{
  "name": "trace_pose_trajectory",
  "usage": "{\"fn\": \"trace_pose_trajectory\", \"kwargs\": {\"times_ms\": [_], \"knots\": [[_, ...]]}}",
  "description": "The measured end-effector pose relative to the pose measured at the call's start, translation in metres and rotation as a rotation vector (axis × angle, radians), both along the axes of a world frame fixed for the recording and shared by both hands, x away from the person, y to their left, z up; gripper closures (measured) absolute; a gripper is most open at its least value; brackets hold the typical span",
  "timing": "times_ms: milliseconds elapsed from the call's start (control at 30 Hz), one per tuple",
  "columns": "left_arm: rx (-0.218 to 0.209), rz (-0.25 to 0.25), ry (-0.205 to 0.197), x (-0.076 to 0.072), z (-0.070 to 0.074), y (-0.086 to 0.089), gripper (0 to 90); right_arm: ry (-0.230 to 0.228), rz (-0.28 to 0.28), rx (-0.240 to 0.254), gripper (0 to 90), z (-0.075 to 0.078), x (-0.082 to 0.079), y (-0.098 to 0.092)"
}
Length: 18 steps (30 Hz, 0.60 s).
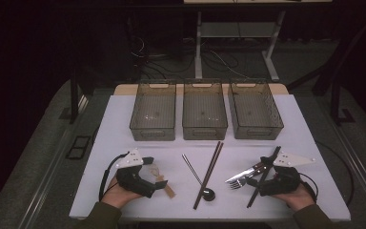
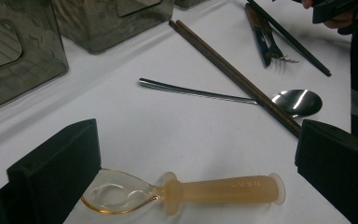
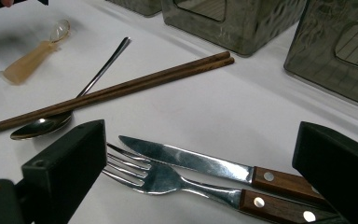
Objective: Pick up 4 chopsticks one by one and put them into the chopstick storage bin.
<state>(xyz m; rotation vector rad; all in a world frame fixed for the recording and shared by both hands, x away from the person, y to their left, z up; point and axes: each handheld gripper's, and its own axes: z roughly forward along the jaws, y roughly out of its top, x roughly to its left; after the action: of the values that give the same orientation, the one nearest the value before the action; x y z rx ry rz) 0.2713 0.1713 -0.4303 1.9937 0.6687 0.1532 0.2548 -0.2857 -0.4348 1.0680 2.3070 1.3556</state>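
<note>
Two grippers sit low at the near edge of the white table (image 1: 124,124), both with jaws spread wide and holding nothing. My left gripper (image 2: 196,177) straddles the small baby spoon with a clear bowl and a stubby translucent amber handle (image 2: 186,191), which lies flat on the table between the jaws, bowl just beside one pad, neither pad pressing. My right gripper (image 3: 200,172) straddles the steel fork with a riveted wooden handle (image 3: 177,184) and the matching steel knife (image 3: 191,161), lying side by side and close together. Three smoky translucent plastic bins (image 1: 205,117) wait in a row at the far side, apparently bare. Mid-table, a pair of brown wooden chopsticks (image 1: 209,171) lies across a long-handled steel spoon (image 3: 65,112); a single black chopstick (image 1: 266,174) runs beside the knife. Risks as I judge them: closing right now could pinch fork and knife together, or skid one off the other; the rounded amber handle may roll or squirt from the left pads. Writing: embossed letters on the amber handle, reading roughly "LUSN"; uncertain.
</note>
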Motion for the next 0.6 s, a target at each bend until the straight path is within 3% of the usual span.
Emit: {"fn": "trace_pose_trajectory", "kwargs": {"times_ms": [333, 600], "knots": [[-0.004, 0.007, 0.0, 0.0007, 0.0006, -0.0006, 0.0, -0.013, -0.011, -0.007, 2.9, 0.0035, -0.0001, -0.0057], [-0.006, 0.002, -0.002, 0.0005, 0.0004, 0.0004, 0.0, 0.017, -0.023, -0.034, 3.0, 0.0054, 0.0044, -0.0084]]}}
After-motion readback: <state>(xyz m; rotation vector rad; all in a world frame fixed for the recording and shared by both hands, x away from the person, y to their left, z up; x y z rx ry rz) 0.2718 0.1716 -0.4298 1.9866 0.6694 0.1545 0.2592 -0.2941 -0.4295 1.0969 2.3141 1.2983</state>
